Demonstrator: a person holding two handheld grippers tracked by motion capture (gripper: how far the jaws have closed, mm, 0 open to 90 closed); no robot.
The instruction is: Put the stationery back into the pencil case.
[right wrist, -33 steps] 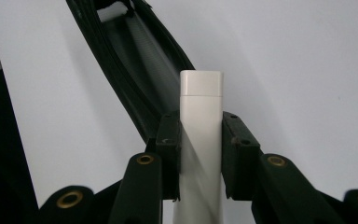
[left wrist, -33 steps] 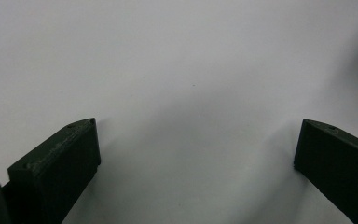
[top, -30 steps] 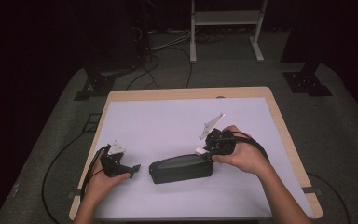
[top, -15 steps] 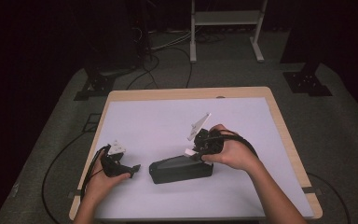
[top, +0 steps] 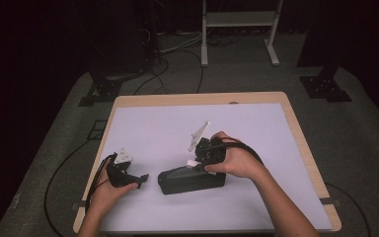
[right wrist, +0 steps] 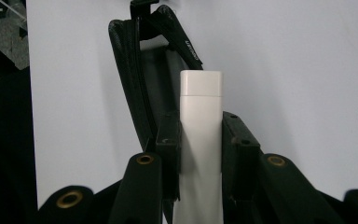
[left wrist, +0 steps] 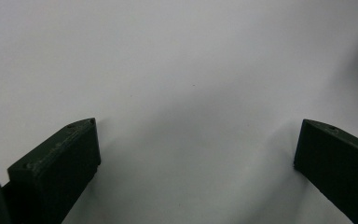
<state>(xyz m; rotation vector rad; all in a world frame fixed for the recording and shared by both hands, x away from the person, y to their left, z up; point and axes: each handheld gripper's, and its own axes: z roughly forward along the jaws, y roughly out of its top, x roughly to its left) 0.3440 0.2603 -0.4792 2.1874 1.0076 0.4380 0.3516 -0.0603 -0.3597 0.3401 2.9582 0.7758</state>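
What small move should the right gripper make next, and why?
Probably ease the right gripper forward and down, feeding the white bar into the black case. The bar is clamped between its jaws, its tip over the case's unzipped opening. The left gripper is open over bare table.

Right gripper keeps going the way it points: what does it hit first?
Probably the open black case. The right gripper is shut on a white stick whose tip sits over the case's opening, so the stick would likely enter or touch the case first. Depth is hard to judge.
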